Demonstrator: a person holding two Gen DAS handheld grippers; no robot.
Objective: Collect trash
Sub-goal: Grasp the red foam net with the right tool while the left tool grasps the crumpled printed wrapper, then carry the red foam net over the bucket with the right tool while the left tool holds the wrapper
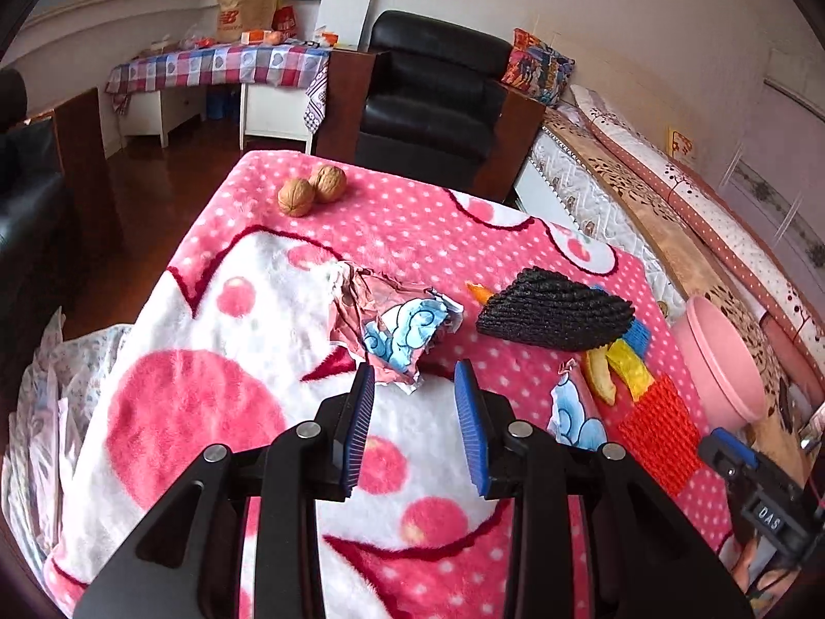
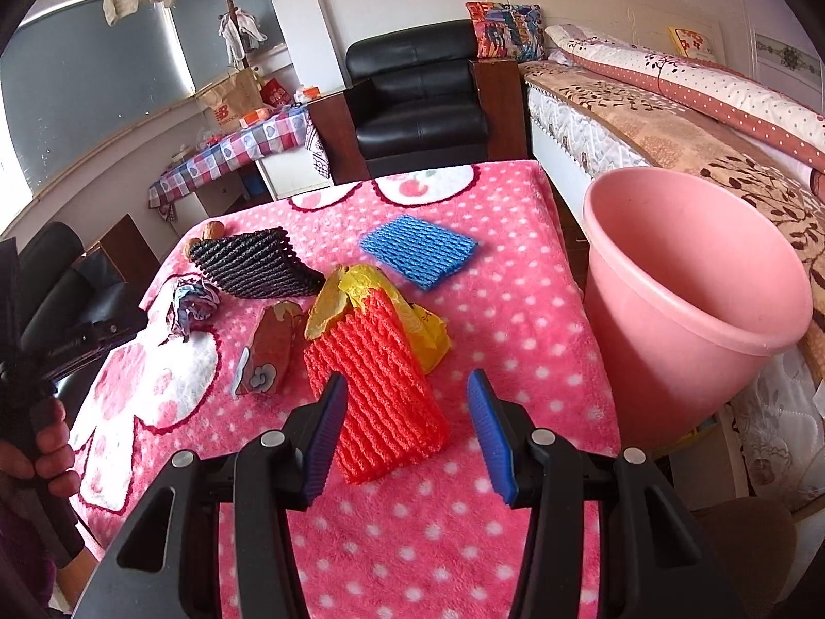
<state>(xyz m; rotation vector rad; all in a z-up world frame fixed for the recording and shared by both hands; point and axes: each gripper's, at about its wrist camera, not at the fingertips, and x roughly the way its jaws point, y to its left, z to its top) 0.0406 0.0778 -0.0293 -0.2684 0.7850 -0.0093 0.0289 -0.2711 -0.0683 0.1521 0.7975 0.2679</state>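
Over the pink dotted blanket [image 1: 412, 216] covering the table, the left tool [image 1: 415, 376] is hovering with its jaws standing apart and holding nothing, its blue pads [image 1: 361, 412] framing the near edge of a crumpled wrapper [image 1: 397, 320]. Beyond it, a black foam net [image 1: 554, 314] is lying flat, and two walnuts [image 1: 312, 188] are sitting at the far corner. On the other side, the right tool [image 2: 407, 387] is hanging empty too, jaws parted around the near end of a red foam net [image 2: 381, 381] without gripping it. A yellow bag [image 2: 412, 309] is peeking from under that net, a blue foam net [image 2: 417, 250] is lying farther off, and the pink bin [image 2: 691, 304] is standing just beside the table's right edge.
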